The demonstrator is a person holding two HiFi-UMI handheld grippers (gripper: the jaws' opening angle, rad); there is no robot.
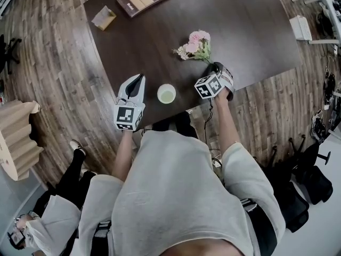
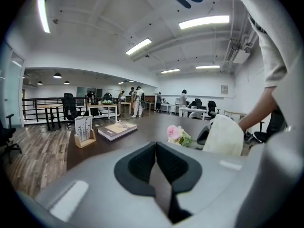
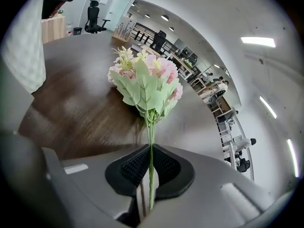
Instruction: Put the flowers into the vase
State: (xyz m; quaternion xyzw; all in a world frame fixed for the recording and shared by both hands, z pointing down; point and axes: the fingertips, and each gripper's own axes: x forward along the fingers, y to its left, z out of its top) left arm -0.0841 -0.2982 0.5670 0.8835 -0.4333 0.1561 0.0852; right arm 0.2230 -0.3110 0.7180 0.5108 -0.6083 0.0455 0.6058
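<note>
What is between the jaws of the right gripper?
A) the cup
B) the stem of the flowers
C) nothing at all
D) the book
B: in the right gripper view, the right gripper has its jaws pressed on the thin green stem of the flowers.

Left gripper [image 1: 138, 81] was held low and pointed forward, its jaws pressed together with nothing between them. Right gripper [image 1: 217, 68] was tilted downward, jaws clamped on the stems of the flowers [image 3: 147, 80] (both forearms were bare and extended ahead of the torso).
</note>
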